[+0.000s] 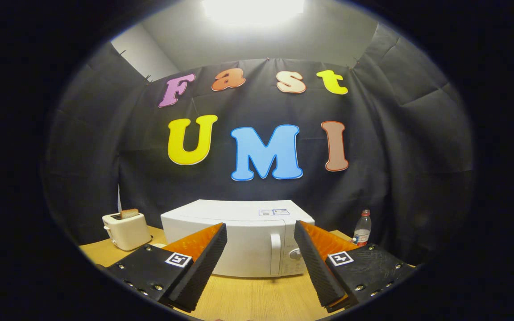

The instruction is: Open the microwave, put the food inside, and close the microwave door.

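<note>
Your gripper (260,249) is released: the fingers stand wide apart with nothing between them, hovering above the wooden table (248,298) short of the microwave (239,236). The microwave sits directly ahead, framed in the gap between the fingers, with its door closed. The step in hand, judging by that closed door, is opening it.

Procedure for the opening step:
1. Aim at the vertical door handle (275,252), on the front of the microwave toward its control side, just beside the round knob (296,254).
2. Keep the fingers spread while you advance, so that one finger can pass behind the handle bar.
3. Pull along the door's arc, not straight back; the hinge appears to be on the side of the microwave nearest the toaster (126,229), though this is a judgement only.
4. Watch for the whole microwave sliding on the table if the pull is abrupt.

Limits of visibility:
- The food to load is not positively identified. A slice of bread (129,213) stands in the toaster, beside the microwave; it may be the item.
- The fingers cover the lower front corners of the microwave.
- A plastic bottle (362,228) stands on the opposite side of the microwave from the toaster; its base is hidden behind a finger.
- The labels on top of the microwave are too small to make out
</note>
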Available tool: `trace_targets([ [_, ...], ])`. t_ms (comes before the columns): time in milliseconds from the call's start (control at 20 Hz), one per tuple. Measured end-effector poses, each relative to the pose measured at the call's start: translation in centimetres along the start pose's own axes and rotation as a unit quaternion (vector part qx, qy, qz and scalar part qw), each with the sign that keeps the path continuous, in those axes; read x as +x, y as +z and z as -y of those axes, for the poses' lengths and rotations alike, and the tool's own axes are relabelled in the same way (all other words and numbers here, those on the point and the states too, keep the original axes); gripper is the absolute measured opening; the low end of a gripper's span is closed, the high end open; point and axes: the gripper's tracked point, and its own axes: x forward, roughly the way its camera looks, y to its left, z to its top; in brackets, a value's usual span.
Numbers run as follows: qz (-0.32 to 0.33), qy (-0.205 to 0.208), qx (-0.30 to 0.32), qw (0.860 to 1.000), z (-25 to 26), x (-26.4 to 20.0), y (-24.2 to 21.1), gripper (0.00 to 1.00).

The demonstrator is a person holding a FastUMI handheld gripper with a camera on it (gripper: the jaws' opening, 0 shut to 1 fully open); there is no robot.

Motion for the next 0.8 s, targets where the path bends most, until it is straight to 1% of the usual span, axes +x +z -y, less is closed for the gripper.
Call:
trace_targets([
  [300,-0.029,-0.009,0.01,0.999,2.5,5.5,-4.4,0.95],
  [600,-0.073,-0.009,0.008,0.997,3.9,9.4,-9.4,0.96],
  [650,-0.078,-0.008,0.003,0.997,3.8,9.9,-10.1,0.96],
  [800,-0.092,0.013,-0.006,0.996,2.8,11.5,-12.3,0.95],
])
